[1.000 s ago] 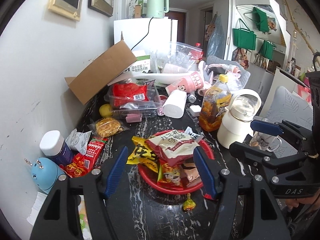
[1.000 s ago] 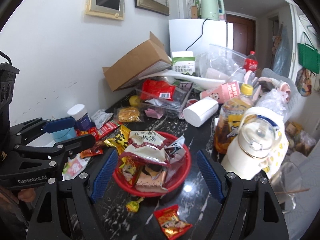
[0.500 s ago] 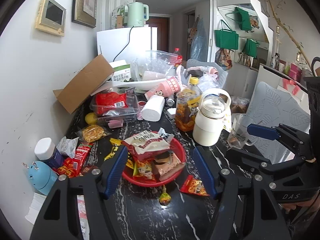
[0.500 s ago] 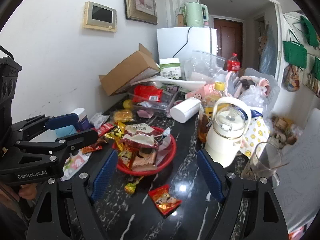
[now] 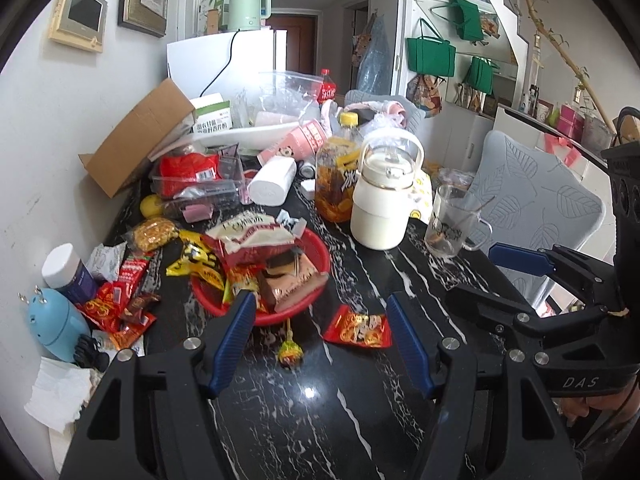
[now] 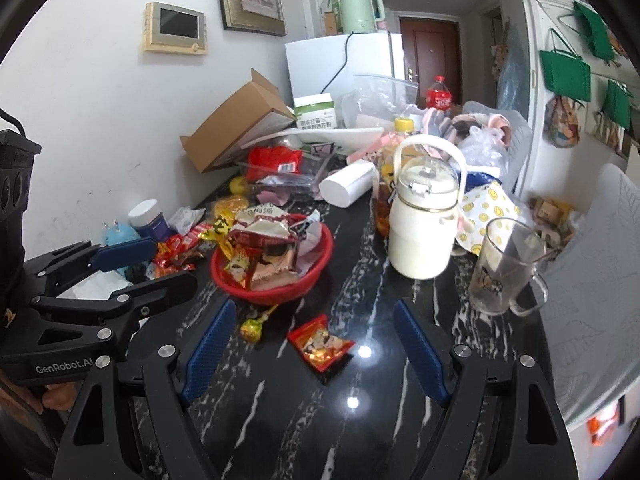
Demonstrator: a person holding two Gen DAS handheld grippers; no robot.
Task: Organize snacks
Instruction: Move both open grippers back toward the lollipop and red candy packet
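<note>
A red basket [image 5: 320, 258] [image 6: 320, 264] heaped with snack packets sits mid-table. A small red snack packet [image 5: 357, 327] [image 6: 320, 343] and a lollipop [image 5: 289, 350] [image 6: 252, 327] lie on the black marble table just in front of it. More red and yellow packets [image 5: 120, 304] lie left of the basket. My left gripper [image 5: 320, 334] is open and empty, held back above the near table. My right gripper [image 6: 314, 350] is open and empty, also back from the basket. Each gripper shows at the other view's edge.
A white jug [image 5: 382, 200] [image 6: 424, 220], a drink bottle [image 5: 334, 176] and a glass mug [image 5: 454, 222] [image 6: 504, 268] stand right of the basket. A cardboard box [image 5: 136, 136], a clear tray [image 5: 196, 184], a white-capped jar [image 5: 68, 268] and a blue gadget [image 5: 56, 324] crowd the back and left.
Both grippers have pulled back from the basket, which now looks smaller and farther. The loose red packet and the lollipop have come into view in front of it.
</note>
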